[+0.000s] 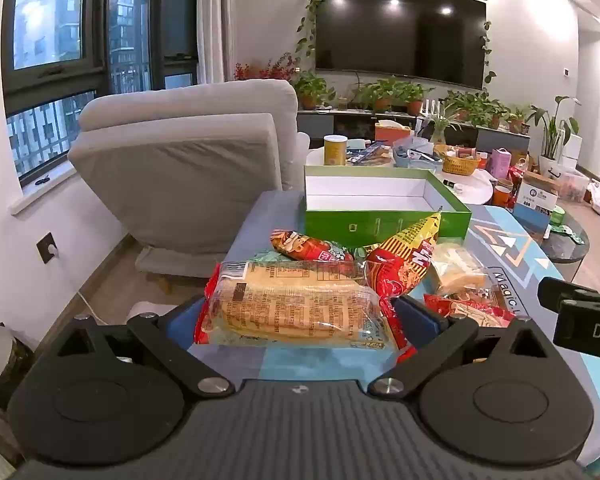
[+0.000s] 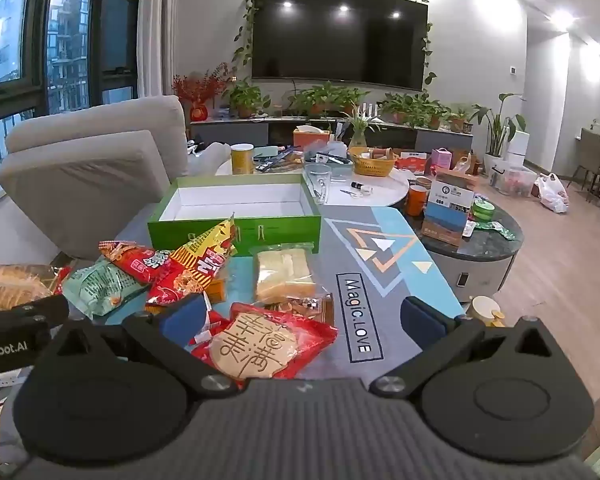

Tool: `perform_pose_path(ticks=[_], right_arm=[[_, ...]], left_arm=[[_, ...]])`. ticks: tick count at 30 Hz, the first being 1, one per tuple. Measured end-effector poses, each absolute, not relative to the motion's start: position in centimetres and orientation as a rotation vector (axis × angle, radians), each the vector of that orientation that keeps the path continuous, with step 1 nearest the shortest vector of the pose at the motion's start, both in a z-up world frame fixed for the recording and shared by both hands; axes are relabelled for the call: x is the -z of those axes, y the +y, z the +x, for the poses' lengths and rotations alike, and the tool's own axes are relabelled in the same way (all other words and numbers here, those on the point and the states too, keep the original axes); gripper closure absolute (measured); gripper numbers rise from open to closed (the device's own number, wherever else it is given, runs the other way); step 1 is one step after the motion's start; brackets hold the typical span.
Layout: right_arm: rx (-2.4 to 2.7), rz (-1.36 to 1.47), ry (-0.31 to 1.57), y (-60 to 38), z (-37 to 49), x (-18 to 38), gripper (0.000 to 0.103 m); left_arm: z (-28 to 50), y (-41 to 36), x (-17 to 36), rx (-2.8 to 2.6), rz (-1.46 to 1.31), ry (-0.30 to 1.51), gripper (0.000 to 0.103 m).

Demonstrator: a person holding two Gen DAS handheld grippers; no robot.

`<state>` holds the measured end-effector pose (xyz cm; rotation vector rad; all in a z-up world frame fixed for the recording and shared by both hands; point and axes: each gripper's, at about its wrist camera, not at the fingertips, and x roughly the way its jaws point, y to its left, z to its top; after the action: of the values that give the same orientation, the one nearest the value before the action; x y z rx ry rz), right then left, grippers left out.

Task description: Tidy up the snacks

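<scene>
My left gripper (image 1: pixel 300 312) has its blue pads on both sides of a clear packet of golden crackers (image 1: pixel 296 304), touching its ends; the packet also shows at the left edge of the right wrist view (image 2: pixel 12 286). An open green box (image 1: pixel 384 216) with a white, empty inside stands behind the snack pile. My right gripper (image 2: pixel 304 318) is open above a red packet with a round biscuit (image 2: pixel 260 346). Red and yellow chip bags (image 2: pixel 196 264), a mint green packet (image 2: pixel 100 286) and wrapped bread slices (image 2: pixel 284 276) lie in front of the box (image 2: pixel 236 228).
The snacks lie on a grey-blue patterned table cover (image 2: pixel 380 280). A grey armchair (image 1: pixel 188 160) stands at the left. A cluttered round white table (image 2: pixel 380 196) and a dark round side table (image 2: pixel 496 232) stand behind and to the right. The right gripper's body (image 1: pixel 584 312) shows at the right edge.
</scene>
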<state>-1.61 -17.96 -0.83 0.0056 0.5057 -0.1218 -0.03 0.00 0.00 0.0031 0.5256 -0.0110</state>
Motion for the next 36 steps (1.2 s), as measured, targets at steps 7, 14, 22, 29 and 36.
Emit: perform_pose_path(ticks=[7, 14, 22, 29, 36], right_arm=[[0.131, -0.007, 0.508, -17.98, -1.6, 0.88, 0.028], [0.129, -0.013, 0.509, -17.65, -1.77, 0.77, 0.028], [0.13, -0.014, 0.507, -17.95, -1.71, 1.04, 0.028], [0.13, -0.017, 0.509, -17.91, -1.61, 0.97, 0.028], [0.131, -0.022, 0.51, -17.85, -1.7, 0.91, 0.028]], left_arm=[[0.11, -0.15, 0.01, 0.014, 0.016, 0.527, 0.004], [-0.39, 0.1, -0.23, 0.017, 0.004, 0.516, 0.004], [-0.55, 0.32, -0.33, 0.028, 0.004, 0.517, 0.004], [-0.45, 0.08, -0.38, 0.033, 0.011, 0.515, 0.004], [-0.35, 0.09, -0.35, 0.033, 0.01, 0.518, 0.004]])
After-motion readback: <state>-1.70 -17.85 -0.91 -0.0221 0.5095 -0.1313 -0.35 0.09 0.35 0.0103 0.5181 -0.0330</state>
